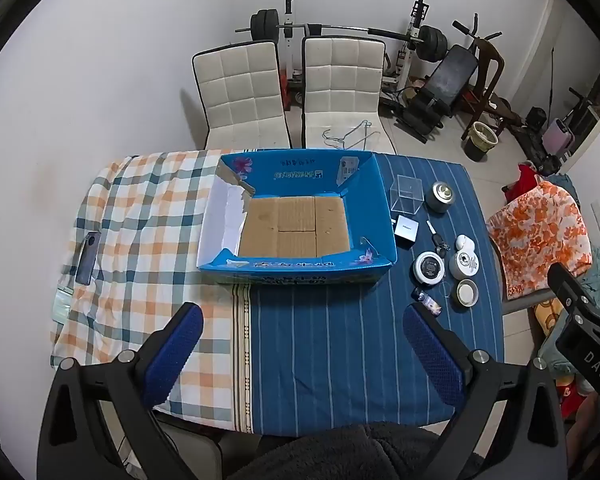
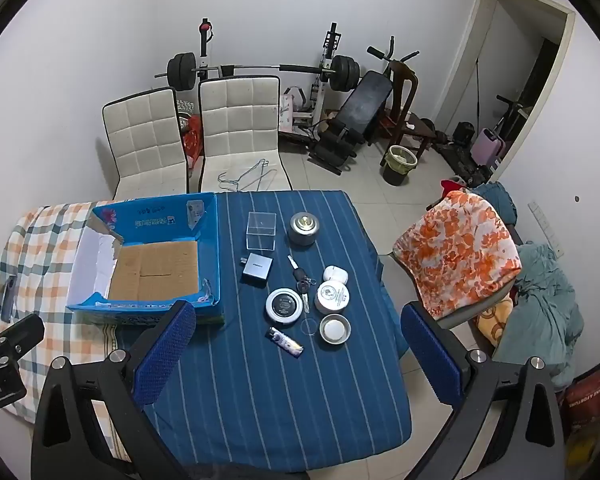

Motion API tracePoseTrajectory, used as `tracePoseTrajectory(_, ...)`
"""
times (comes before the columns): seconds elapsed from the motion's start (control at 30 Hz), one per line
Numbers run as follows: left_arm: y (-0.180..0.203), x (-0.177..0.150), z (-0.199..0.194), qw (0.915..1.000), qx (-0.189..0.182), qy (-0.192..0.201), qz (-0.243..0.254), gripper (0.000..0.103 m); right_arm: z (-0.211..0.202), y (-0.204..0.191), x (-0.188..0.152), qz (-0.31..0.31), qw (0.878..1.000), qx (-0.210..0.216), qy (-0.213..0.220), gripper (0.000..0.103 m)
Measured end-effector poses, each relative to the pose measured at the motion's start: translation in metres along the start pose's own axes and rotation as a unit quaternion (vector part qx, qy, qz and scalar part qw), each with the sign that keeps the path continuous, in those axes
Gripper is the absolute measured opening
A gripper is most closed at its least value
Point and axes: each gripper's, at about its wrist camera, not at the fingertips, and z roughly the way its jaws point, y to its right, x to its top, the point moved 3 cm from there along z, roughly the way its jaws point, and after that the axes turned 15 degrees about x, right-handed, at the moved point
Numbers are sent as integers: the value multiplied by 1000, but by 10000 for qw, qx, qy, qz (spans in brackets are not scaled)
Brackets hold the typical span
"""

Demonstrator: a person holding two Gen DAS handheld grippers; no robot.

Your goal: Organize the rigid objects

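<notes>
An open blue cardboard box (image 1: 296,266) (image 2: 210,240) with a bare brown floor sits on the table. To its right on the blue striped cloth lie small items: a clear plastic cube (image 2: 261,231), a metal tin (image 2: 303,229), a grey square box (image 2: 256,270), a car key (image 2: 300,276), a white earbud case (image 2: 335,273), a round black-and-white compact (image 2: 284,303), a white jar (image 2: 332,297), a metal lid (image 2: 335,329) and a lighter (image 2: 285,341). My left gripper (image 1: 302,350) is open above the near table edge. My right gripper (image 2: 296,344) is open above the items.
A phone (image 1: 88,252) lies on the checked cloth at the left. Two white chairs (image 1: 292,92) stand behind the table. A chair with an orange floral cover (image 2: 460,256) stands to the right. Gym equipment lines the back wall.
</notes>
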Motion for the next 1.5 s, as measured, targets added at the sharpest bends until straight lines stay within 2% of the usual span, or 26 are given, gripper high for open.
tracePoseTrajectory(0.53, -17, 3, -3, 9999, 70, 41, -78, 103, -2, -1, 2, -24, 10000, -3, -52, 103)
tracePoseTrajectory(0.67, -7, -1, -1, 9999, 90, 63, -24, 103, 4, -9, -11, -90, 9999, 49, -13, 103)
tracePoseTrajectory(1.03, -6, 1, 0, 9999, 106, 66, -25, 103, -8, -10, 0, -165, 9998, 70, -18, 103)
tracePoseTrajectory(1.5, -11, -6, 0, 9998, 180, 57, -48, 103, -2, -9, -5, -176, 9998, 5, -56, 103)
